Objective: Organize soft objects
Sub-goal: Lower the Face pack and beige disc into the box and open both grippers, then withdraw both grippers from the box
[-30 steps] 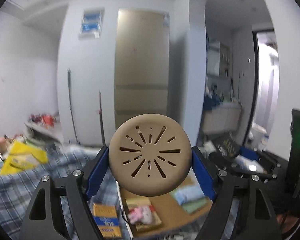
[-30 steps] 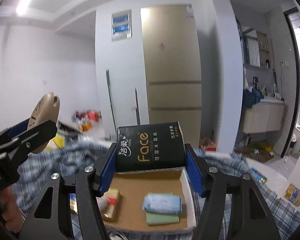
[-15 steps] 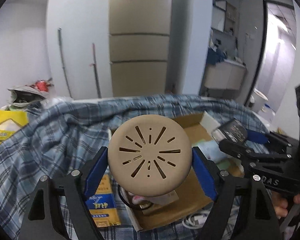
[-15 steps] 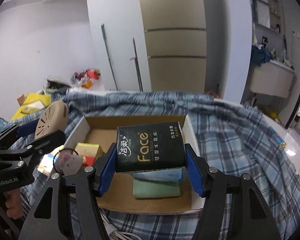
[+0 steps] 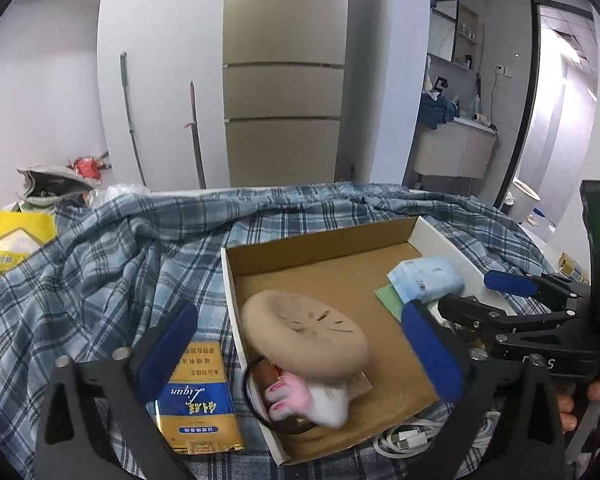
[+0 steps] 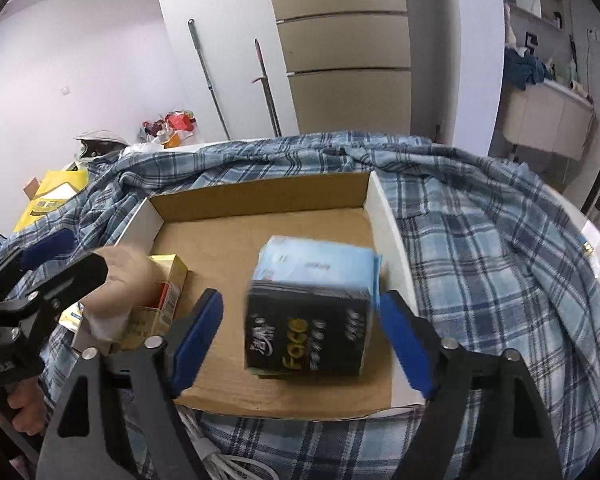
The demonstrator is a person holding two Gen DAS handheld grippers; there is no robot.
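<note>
A: Status of both tongs? We log the left gripper (image 5: 300,356) with its blue pads spread apart and nothing between them. The round tan foam cushion with slotted vents (image 5: 304,330) lies tilted just ahead of it, inside the shallow brown cardboard box with white outer walls (image 5: 320,244), resting on a pink-and-white plush toy (image 5: 304,398) and a small packet underneath.

B: Agreed. The right gripper (image 6: 300,336) is also parted, and the black soft tissue pack with gold lettering (image 6: 306,334) sits between the pads but clear of both. It is blurred, so we cannot tell whether it has settled. It lies on or against the pale blue wrapped tissue pack (image 6: 320,258) beyond it, near the box's right wall.

A: Progress, as we judge it: both carried items are in the box. Also in there are a green flat pack (image 5: 388,298) under the blue one, and a yellow carton (image 6: 168,280) to the left of the right tongs.

B: What is left? Outside the box, just left of the left tongs on the blue plaid blanket (image 5: 100,272), lies a blue-and-gold flat packet (image 5: 200,400). A white cable (image 5: 404,438) lies at the near edge. We cannot say whether either counts as soft.

A: Noted. Our reading: the task is mostly done. The cushion's perch looks unsteady and may want squaring.
</note>
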